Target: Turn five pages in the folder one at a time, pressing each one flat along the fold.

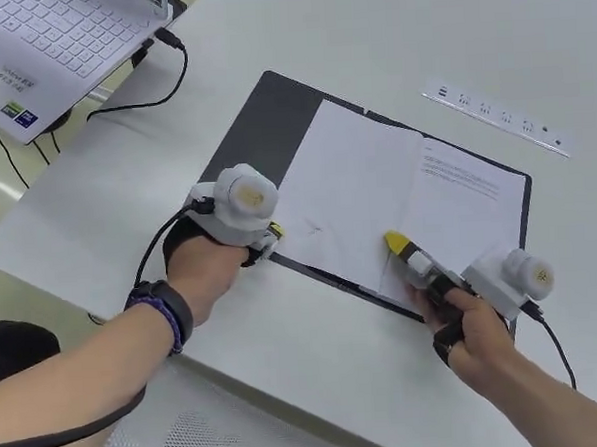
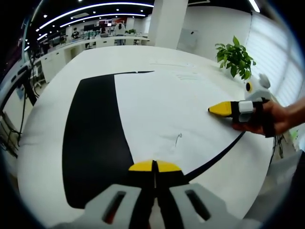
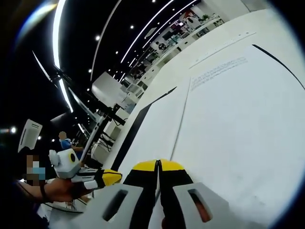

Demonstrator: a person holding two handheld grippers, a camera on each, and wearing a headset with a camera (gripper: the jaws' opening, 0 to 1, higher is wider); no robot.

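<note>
Black folder (image 1: 273,125) lies open on the white surface (image 1: 389,38), the right gripper (image 1: 397,243) resting its closed yellow fingers on the pages beside the fold (image 1: 403,203), the left gripper (image 1: 273,231), fingers together, at the folder's near left edge.

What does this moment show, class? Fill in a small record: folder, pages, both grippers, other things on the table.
Folder: black folder, open flat on white table
Pages: blank white sheet left, printed sheet right
Left gripper: shut, yellow tips at folder's near edge
Right gripper: shut, tips on paper by the fold
Elsewhere: white laptop, white power strip
</note>
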